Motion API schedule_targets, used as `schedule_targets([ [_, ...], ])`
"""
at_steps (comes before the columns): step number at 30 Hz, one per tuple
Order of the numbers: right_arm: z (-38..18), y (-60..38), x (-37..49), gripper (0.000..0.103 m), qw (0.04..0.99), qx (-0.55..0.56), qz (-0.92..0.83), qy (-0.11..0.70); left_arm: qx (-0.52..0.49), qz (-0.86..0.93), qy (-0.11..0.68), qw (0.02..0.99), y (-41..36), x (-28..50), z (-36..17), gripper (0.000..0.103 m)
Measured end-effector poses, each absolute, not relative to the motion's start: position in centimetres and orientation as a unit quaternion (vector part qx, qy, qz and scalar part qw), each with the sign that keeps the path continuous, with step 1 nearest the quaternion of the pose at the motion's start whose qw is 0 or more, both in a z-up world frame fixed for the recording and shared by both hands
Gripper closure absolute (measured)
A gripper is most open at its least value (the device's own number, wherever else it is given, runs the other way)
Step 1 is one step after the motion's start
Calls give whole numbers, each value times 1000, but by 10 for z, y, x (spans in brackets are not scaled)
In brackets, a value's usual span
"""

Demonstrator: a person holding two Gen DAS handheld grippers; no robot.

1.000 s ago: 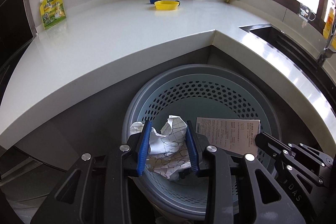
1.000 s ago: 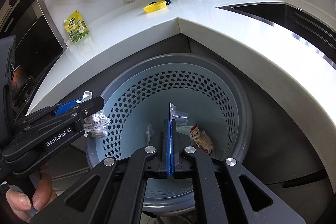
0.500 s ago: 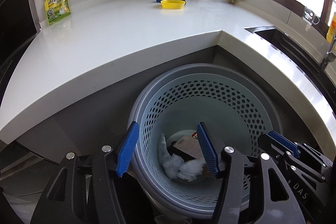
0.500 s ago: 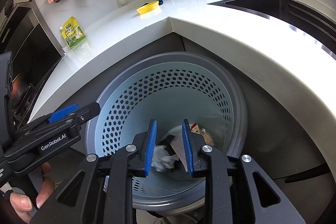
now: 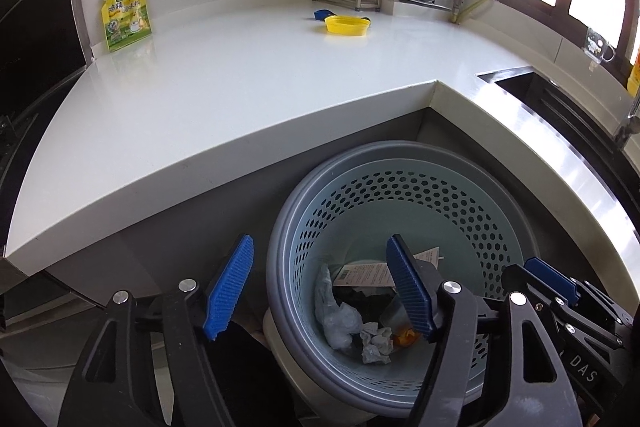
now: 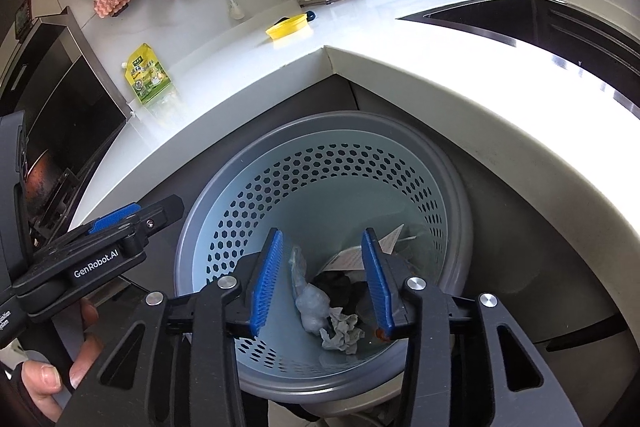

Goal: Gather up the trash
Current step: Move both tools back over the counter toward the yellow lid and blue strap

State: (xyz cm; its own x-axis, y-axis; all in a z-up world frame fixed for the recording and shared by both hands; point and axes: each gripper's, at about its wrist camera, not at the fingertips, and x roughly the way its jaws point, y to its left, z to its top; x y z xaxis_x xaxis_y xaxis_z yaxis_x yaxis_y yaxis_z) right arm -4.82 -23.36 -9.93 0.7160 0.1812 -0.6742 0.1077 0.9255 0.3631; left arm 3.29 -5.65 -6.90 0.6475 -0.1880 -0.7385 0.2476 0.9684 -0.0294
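**Dropping the trash into the bin**

Hanging over the round blue bin (image 5: pixel 400 211), both grippers have nothing in them. The left gripper (image 5: pixel 320 287) has its blue pads far apart and its jaws are opening; nothing sits between them but air. The right gripper (image 6: pixel 322 279) is opening too, pads spread, with only the bin below showing in the gap.

The trash lies at the bottom of the bin: a crumpled paper ball (image 6: pixel 340 335), a pale plastic bag (image 6: pixel 312 307), a printed paper slip (image 5: pixel 364 273) and a small orange wrapper (image 5: pixel 404 339).

This looks like the letting-go step, and it seems done. The white counter (image 5: pixel 240 99) shows a yellow-green pouch (image 5: pixel 126 15) and a yellow lid (image 5: pixel 346 25), but these may not be trash. Next, I think, the person should lift both grippers away from the bin and look for more trash to pick up.
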Motion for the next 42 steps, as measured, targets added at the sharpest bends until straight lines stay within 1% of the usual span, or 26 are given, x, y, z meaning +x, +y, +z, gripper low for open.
schedule_targets([
  [1,-97,-234,-48,57,908,190,21,374,36,-120,400,908,-56,34,-66,33],
  [7,-71,-243,-31,56,916,179,35,357,35,-127,374,918,-53,53,-34,21],
  [8,-65,-247,-25,55,917,182,39,352,35,-127,369,920,-53,58,-27,21],
  [12,-37,-267,4,51,925,183,43,331,45,-121,342,931,-58,86,1,11],
  [14,-24,-277,22,48,927,181,50,324,54,-115,328,936,-63,105,14,9],
  [15,-18,-282,33,47,928,180,54,323,58,-112,323,938,-67,115,19,6],
  [18,-3,-298,66,42,931,174,50,318,62,-110,319,939,-79,150,30,6],
  [20,4,-308,91,36,932,166,41,318,62,-112,328,936,-88,175,32,6],
  [25,8,-328,156,35,927,139,35,346,58,-111,351,928,-108,232,28,6],
  [28,8,-344,191,28,923,161,32,349,61,-121,358,924,-121,258,22,6],
  [31,4,-362,228,28,916,193,29,350,72,-122,372,918,-134,283,11,6],
  [35,-7,-388,264,28,906,243,17,346,51,-127,411,901,-142,312,-7,6],
  [38,-15,-400,278,28,903,252,12,348,49,-129,425,895,-150,325,-16,6],
  [42,-23,-414,284,28,899,269,2,346,70,-129,426,893,-165,335,-23,6],
])
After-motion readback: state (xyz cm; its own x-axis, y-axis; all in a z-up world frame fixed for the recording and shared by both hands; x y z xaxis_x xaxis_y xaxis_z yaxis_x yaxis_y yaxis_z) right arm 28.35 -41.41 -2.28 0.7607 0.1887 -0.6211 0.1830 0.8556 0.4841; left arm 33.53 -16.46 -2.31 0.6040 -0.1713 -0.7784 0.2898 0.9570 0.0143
